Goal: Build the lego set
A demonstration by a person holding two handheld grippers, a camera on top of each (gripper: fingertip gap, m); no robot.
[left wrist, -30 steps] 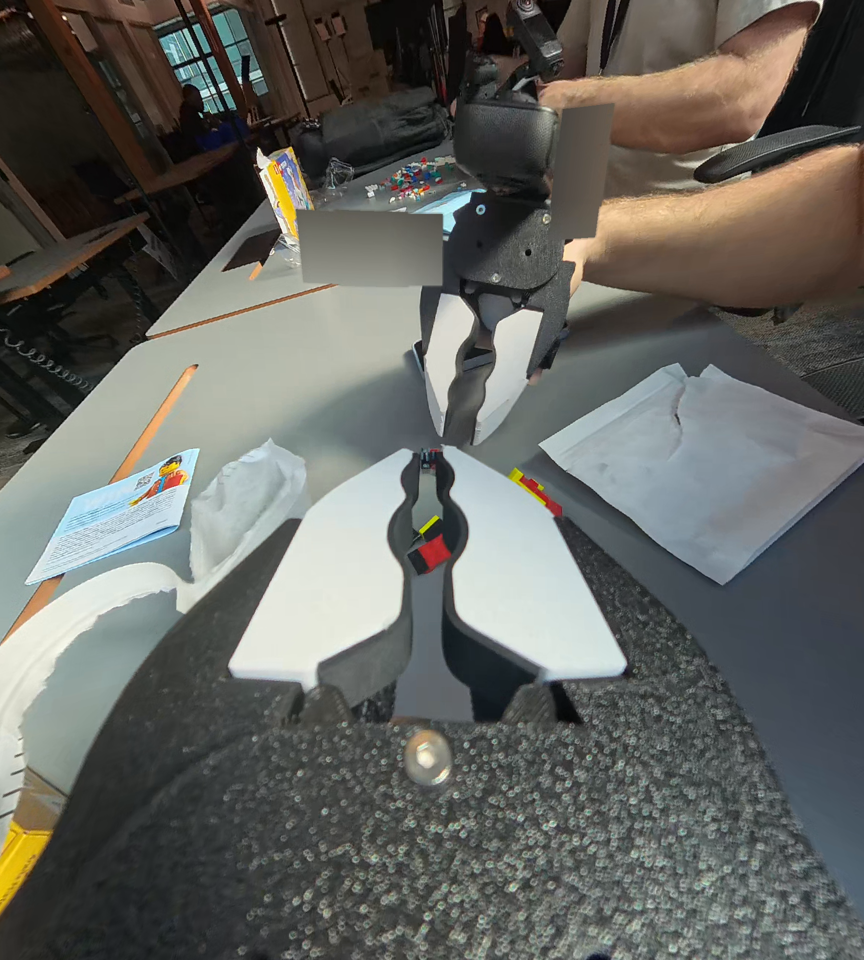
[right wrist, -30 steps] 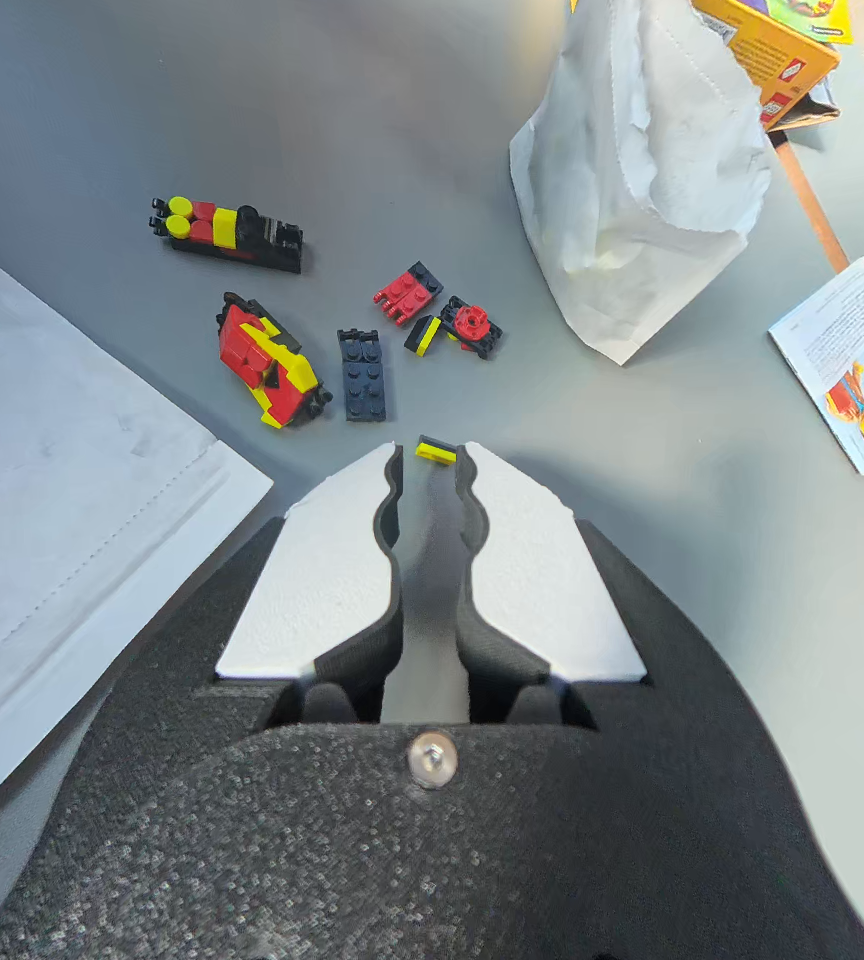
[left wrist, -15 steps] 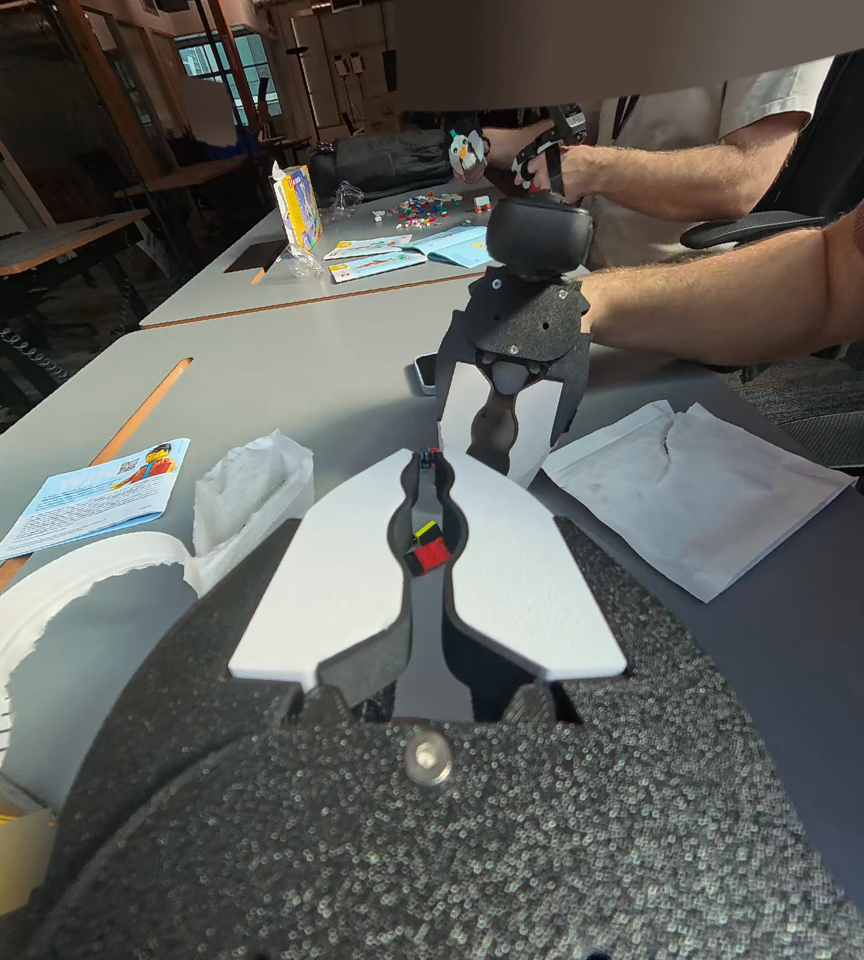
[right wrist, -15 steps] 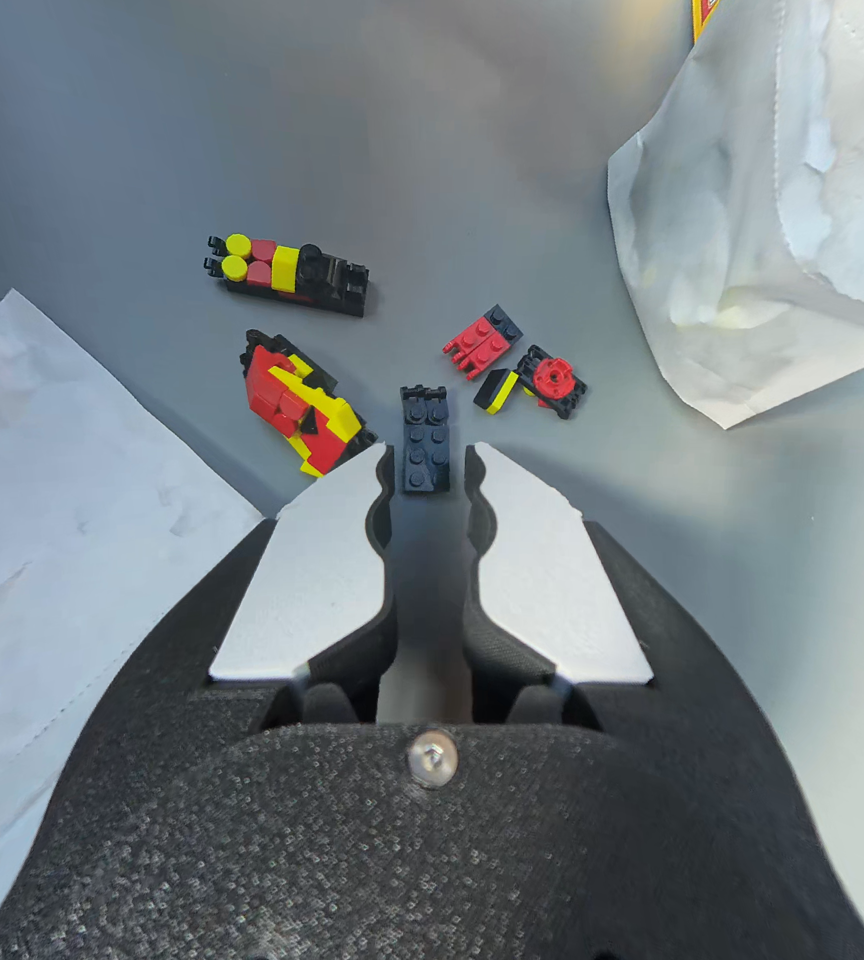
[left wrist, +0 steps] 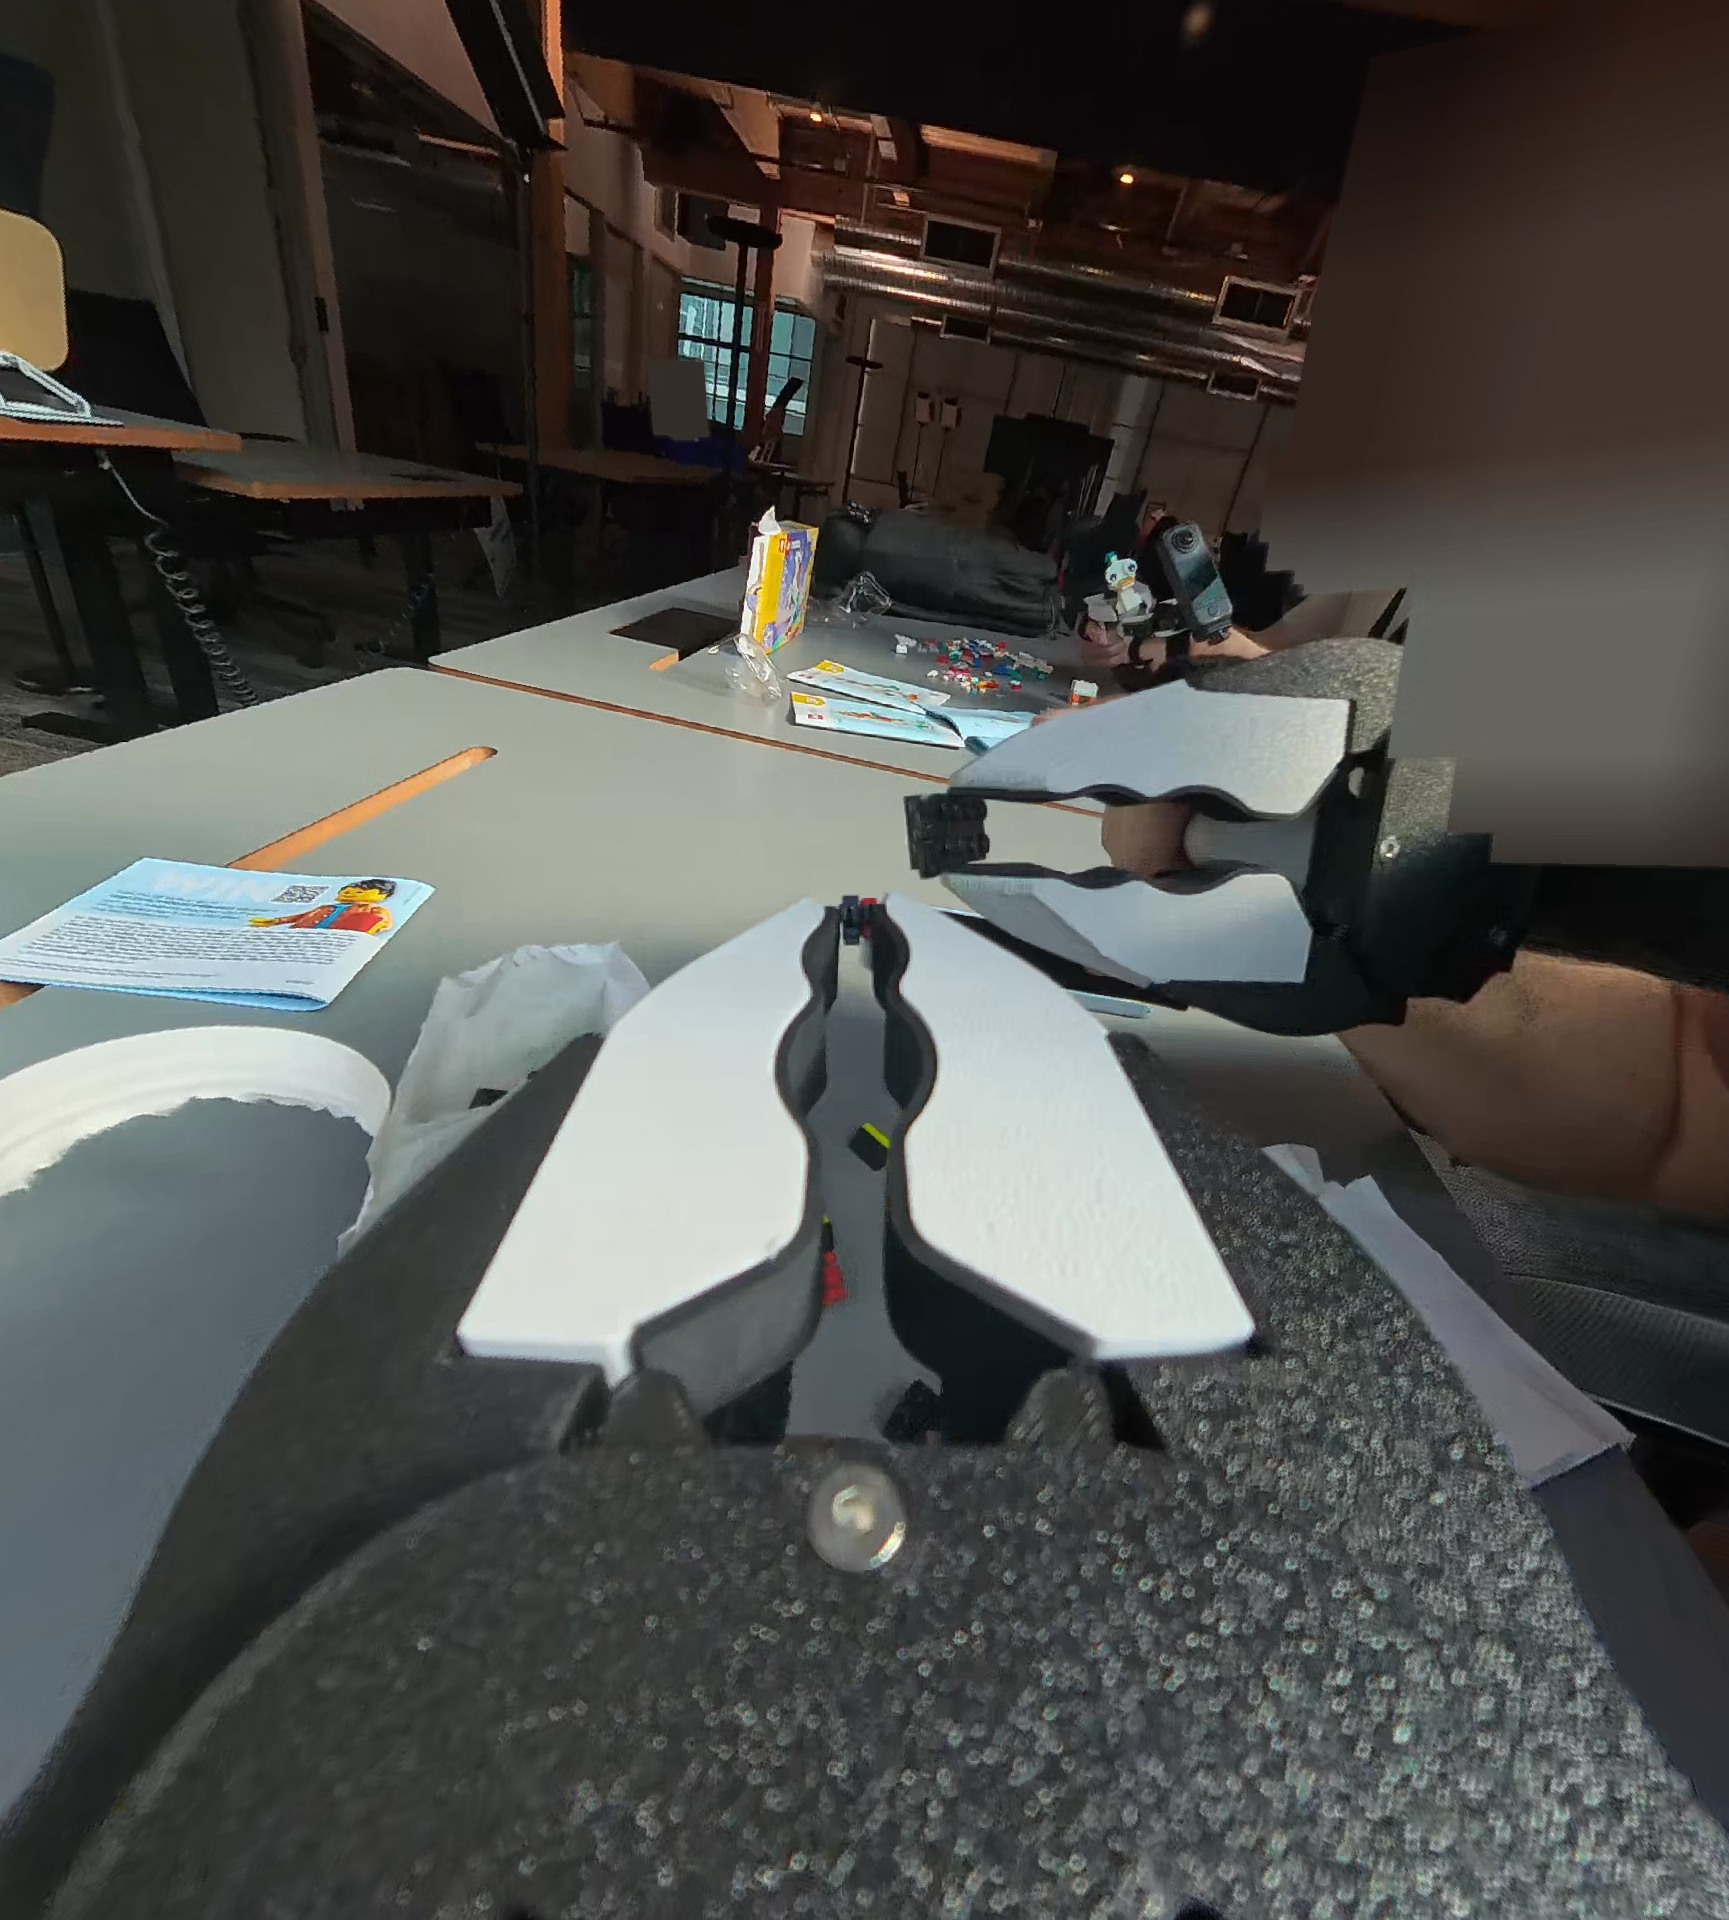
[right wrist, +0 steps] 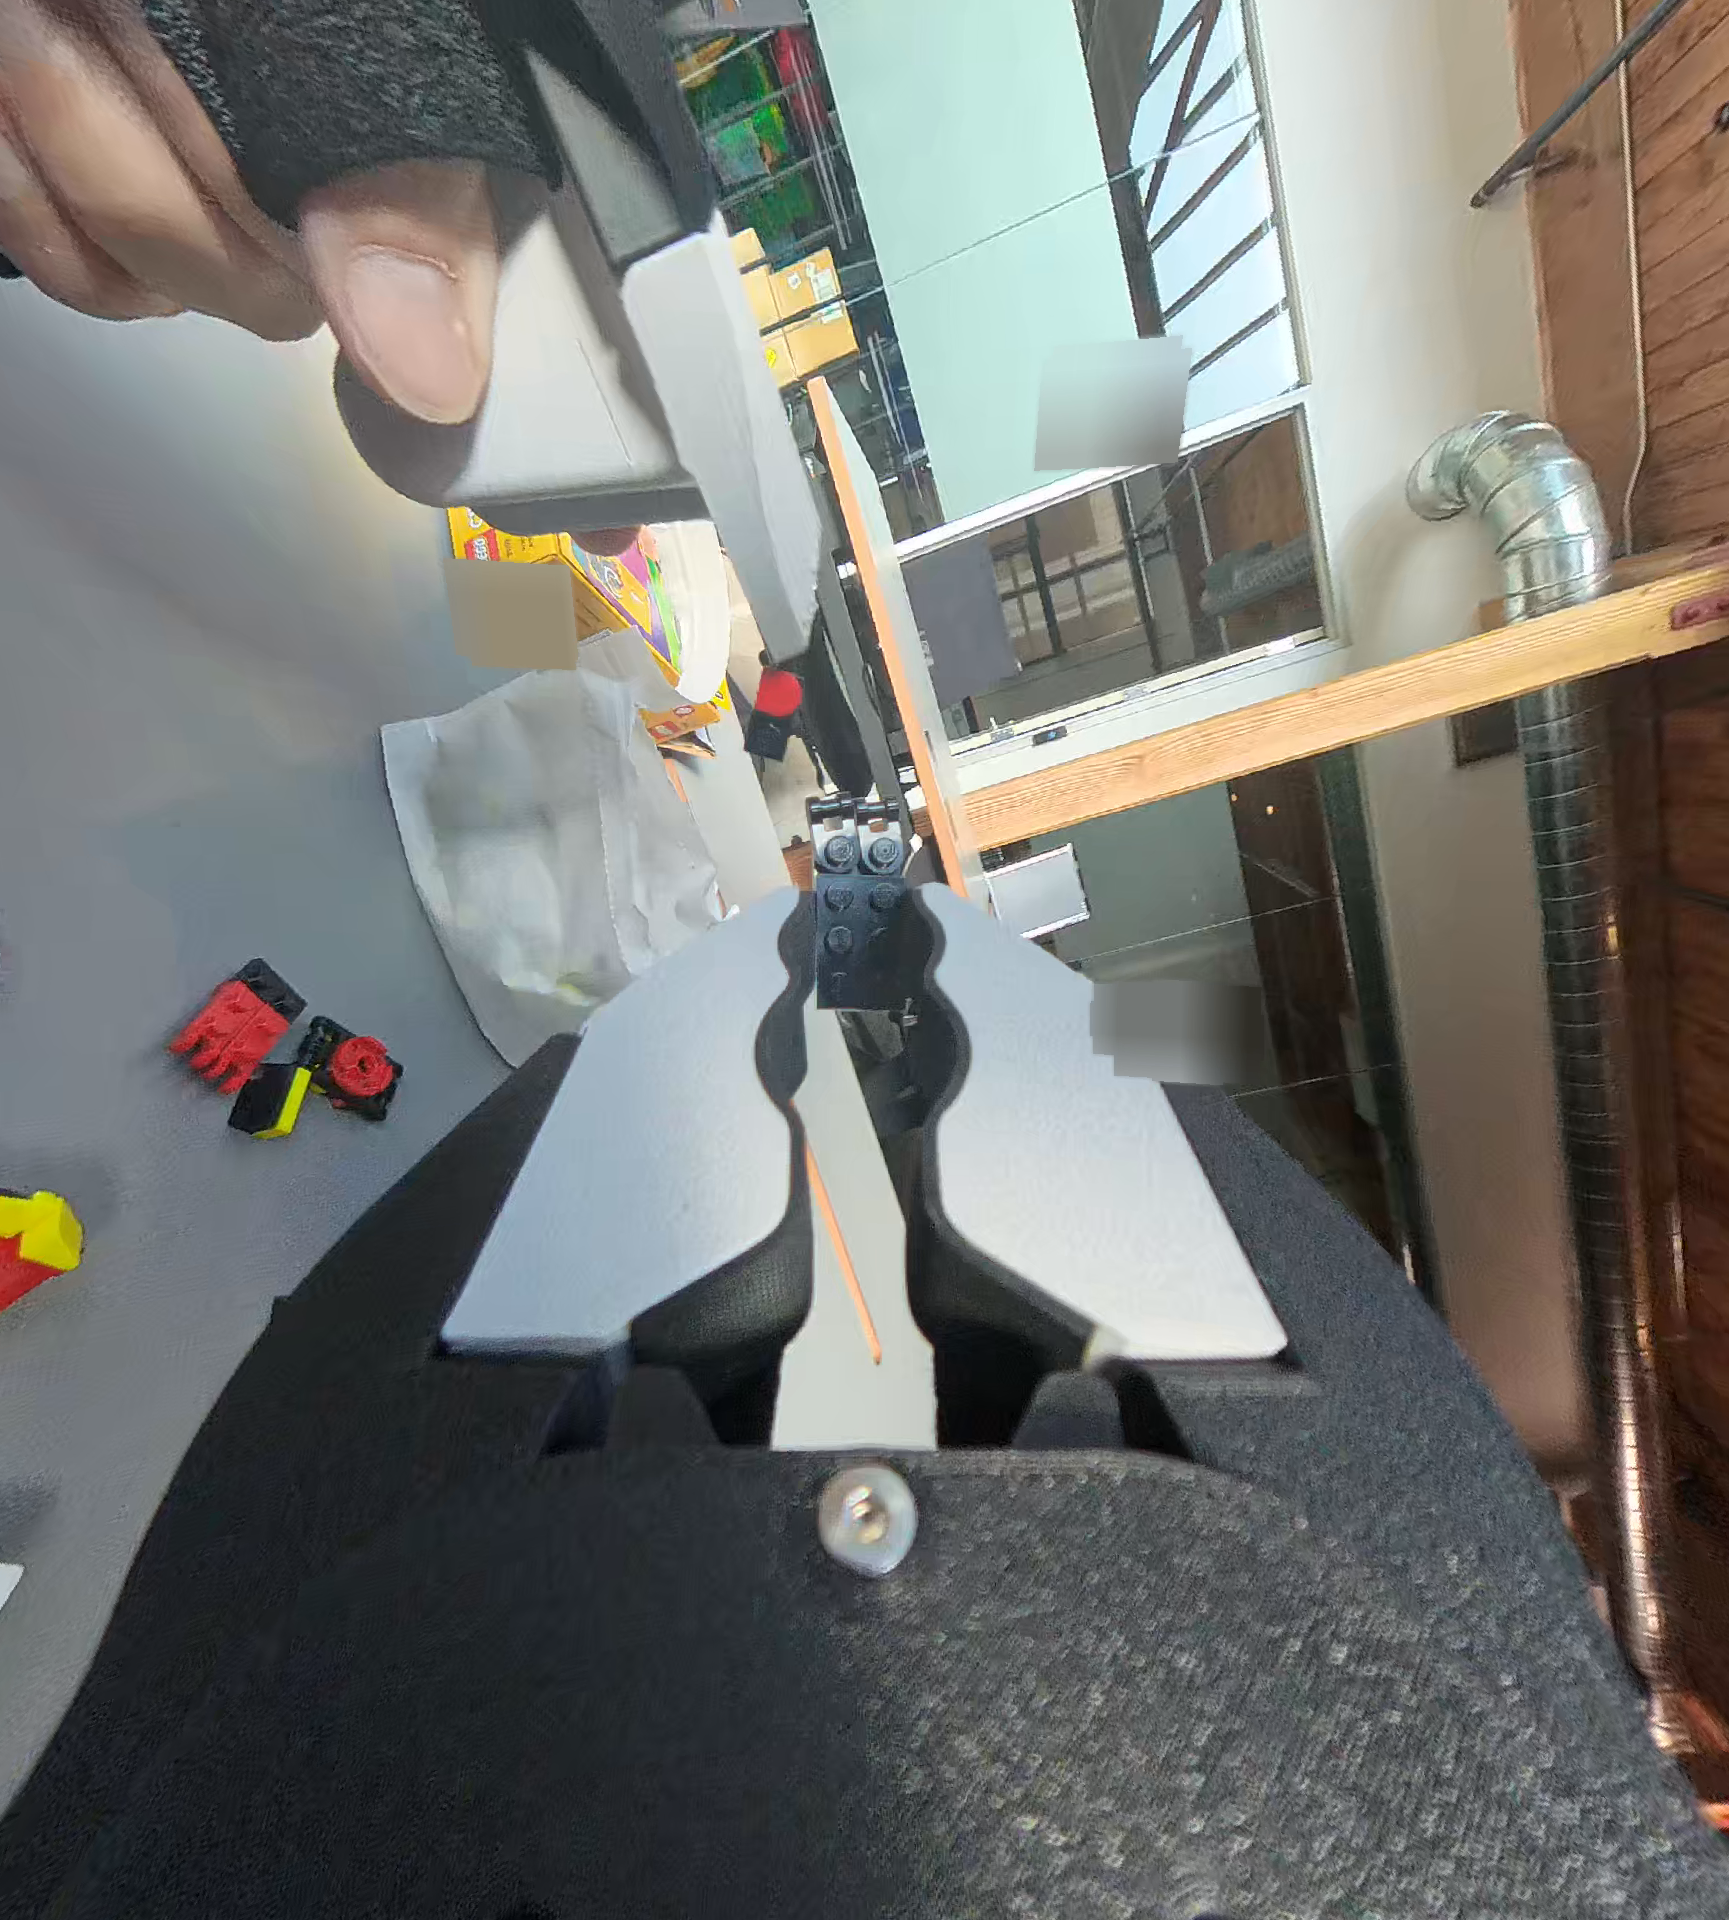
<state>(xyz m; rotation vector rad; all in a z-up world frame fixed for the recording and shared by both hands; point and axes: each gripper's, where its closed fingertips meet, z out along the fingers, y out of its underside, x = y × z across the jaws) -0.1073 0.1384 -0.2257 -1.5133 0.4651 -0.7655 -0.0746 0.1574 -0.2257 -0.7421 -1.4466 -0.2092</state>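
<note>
Two white-fingered hand-held grippers [left wrist: 858,920] [left wrist: 948,847] are showing, one flat black studded plate [right wrist: 855,914], one blue folded leaflet [left wrist: 205,930], two white paper bags [left wrist: 517,1023] [left wrist: 1442,1309] are lying

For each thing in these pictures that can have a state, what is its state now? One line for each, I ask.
right gripper: shut on the dark plate, lifted off the table.
dark plate: held between the tips, sticking out forward.
left gripper: shut on a small black and red piece.
small black and red piece: pinched at the tips.
white paper bag: crumpled, lying on the table.
booklet: closed, flat on the table.
</note>
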